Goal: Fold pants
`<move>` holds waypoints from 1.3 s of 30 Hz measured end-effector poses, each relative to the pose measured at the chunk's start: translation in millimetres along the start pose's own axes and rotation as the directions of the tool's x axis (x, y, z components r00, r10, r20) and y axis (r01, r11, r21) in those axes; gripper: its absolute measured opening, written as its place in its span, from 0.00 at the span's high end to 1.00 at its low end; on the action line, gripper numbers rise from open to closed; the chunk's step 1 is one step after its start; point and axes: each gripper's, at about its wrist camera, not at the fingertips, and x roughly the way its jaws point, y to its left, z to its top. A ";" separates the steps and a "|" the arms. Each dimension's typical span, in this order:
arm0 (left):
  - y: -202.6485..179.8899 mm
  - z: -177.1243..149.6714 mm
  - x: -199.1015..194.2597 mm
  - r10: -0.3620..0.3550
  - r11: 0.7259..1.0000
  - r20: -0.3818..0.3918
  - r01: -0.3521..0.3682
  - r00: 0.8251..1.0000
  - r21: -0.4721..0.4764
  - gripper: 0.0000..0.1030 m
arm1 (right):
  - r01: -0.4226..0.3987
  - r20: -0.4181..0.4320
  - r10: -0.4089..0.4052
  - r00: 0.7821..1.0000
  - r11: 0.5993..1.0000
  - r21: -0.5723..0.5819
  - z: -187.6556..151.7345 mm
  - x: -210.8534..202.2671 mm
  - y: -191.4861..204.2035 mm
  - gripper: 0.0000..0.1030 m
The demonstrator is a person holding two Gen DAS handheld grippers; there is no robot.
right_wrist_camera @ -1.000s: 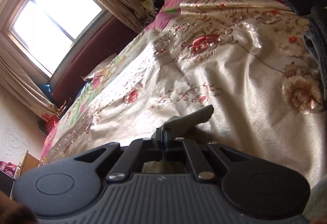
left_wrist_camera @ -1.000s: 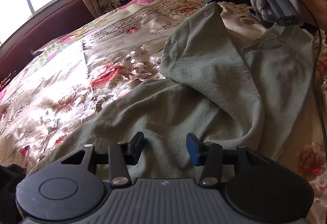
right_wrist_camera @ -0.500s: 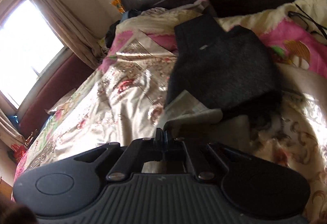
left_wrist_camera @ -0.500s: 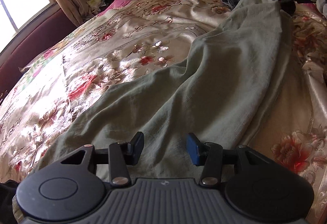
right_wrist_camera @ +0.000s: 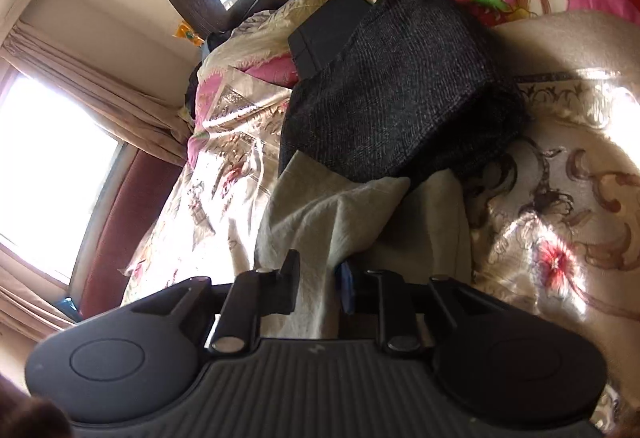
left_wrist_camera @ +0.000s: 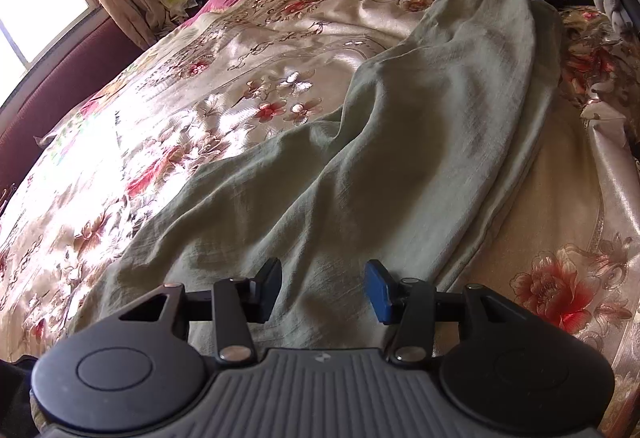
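A floral satin bedspread (left_wrist_camera: 248,50) covers the bed, and the sage-green pants (left_wrist_camera: 360,166) lie stretched along it — one end under the left gripper (left_wrist_camera: 322,288), the far end reaching a dark folded garment (right_wrist_camera: 400,86) near the headboard. The left gripper hovers over the cloth with its fingers spread wide, gripping nothing. The right gripper (right_wrist_camera: 318,284) sits at the far end, fingers parted — pale fabric lies between them, unpinched.
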 end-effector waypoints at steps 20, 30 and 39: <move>-1.3 -6.7 -3.5 -0.005 1.000 -0.009 0.005 1.000 0.014 0.40 | -0.053 -0.029 0.057 0.998 0.993 0.109 -6.3 -14.2 -36.9 0.62; -4.2 -6.3 -1.7 -0.011 1.000 -0.004 0.011 1.000 0.021 0.40 | -0.145 0.122 0.141 0.983 0.989 0.024 9.7 -36.1 -18.2 0.90; -4.9 -8.7 -1.2 -0.010 1.000 0.002 0.010 1.000 0.023 0.39 | 0.083 0.118 -0.076 0.990 0.995 -0.060 2.4 -43.3 -46.0 0.69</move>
